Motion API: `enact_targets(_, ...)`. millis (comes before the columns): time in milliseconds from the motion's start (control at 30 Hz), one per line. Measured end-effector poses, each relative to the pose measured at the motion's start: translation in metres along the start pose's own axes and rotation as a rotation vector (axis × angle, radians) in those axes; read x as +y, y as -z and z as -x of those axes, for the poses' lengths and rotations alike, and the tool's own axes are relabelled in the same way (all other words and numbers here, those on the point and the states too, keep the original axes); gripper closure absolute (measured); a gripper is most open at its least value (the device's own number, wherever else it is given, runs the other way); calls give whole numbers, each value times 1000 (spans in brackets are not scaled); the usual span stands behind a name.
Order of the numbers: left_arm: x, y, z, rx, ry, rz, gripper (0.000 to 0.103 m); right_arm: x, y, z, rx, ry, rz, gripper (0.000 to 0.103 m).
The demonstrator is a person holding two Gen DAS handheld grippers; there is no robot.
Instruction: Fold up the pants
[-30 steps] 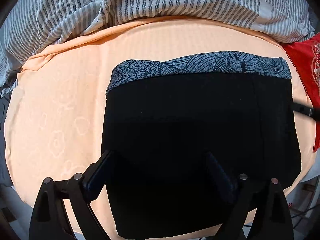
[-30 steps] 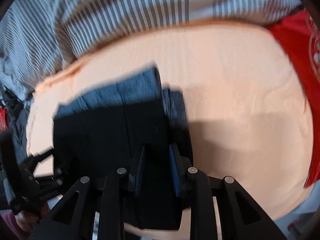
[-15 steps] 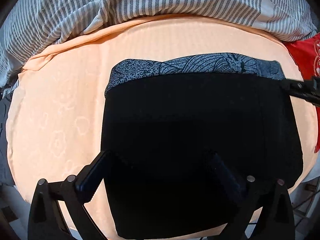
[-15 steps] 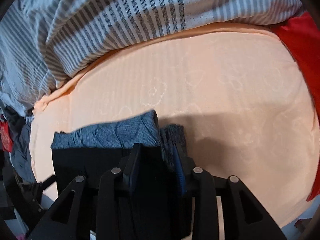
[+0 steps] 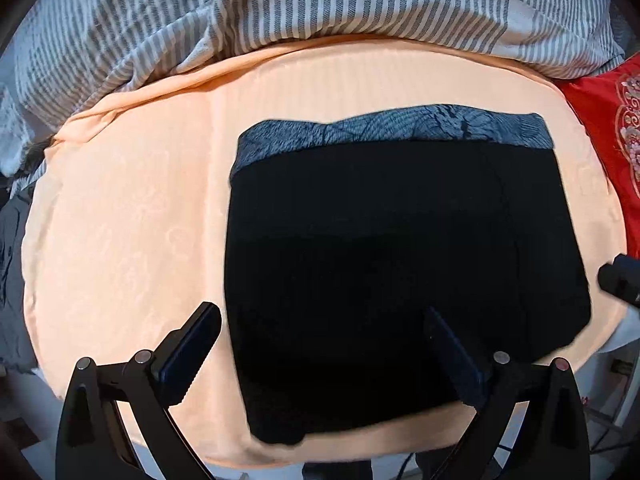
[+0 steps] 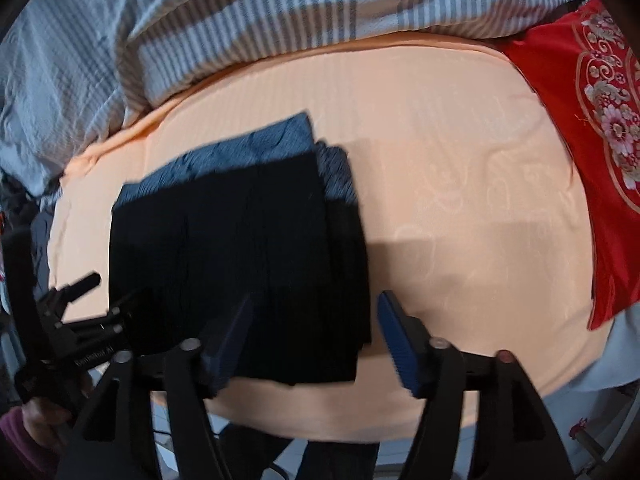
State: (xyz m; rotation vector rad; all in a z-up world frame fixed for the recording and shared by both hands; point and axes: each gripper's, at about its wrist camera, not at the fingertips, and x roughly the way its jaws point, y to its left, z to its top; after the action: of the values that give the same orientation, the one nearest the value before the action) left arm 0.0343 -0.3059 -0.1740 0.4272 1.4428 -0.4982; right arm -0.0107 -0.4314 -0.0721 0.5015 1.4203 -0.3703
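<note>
The black pants (image 5: pixel 392 248) lie folded into a flat rectangle on the peach sheet (image 5: pixel 132 216), with a blue-grey patterned band (image 5: pixel 400 128) along the far edge. My left gripper (image 5: pixel 320 344) hovers open over the pants' near left part, nothing pinched. In the right wrist view the pants (image 6: pixel 240 248) sit left of centre. My right gripper (image 6: pixel 316 332) is above their near right edge with its jaws opening; the cloth lies below them, not gripped. Its tip (image 5: pixel 620 280) shows at the right edge of the left wrist view.
A grey striped quilt (image 5: pixel 320 8) is bunched along the back of the bed. A red embroidered cushion (image 6: pixel 600 140) lies at the right. The bed's front edge (image 6: pixel 360 424) runs just below the grippers. A hand in a purple sleeve (image 6: pixel 24 440) holds the left gripper (image 6: pixel 80 304).
My right gripper, nearly shut on the pants' right fold before, has spread its fingers and let go of the cloth. The left gripper opened a little wider and stayed in place.
</note>
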Motion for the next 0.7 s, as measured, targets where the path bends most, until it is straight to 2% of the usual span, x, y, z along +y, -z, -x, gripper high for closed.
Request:
enact_targets(300, -2, 27, 26, 31, 23, -9, 1, 22, 26, 10, 18, 4, -13, 20)
enact_targets(467, -2, 37, 43, 22, 7, 5, 1, 31, 33, 19, 7, 18, -7, 16)
enact_targets(533, 0, 37, 47, 18, 4, 10, 1, 33, 35, 23, 0, 26, -4, 0)
enact_targets(700, 2, 46, 61, 20, -20, 37, 1, 38, 41, 31, 1, 37, 5, 0)
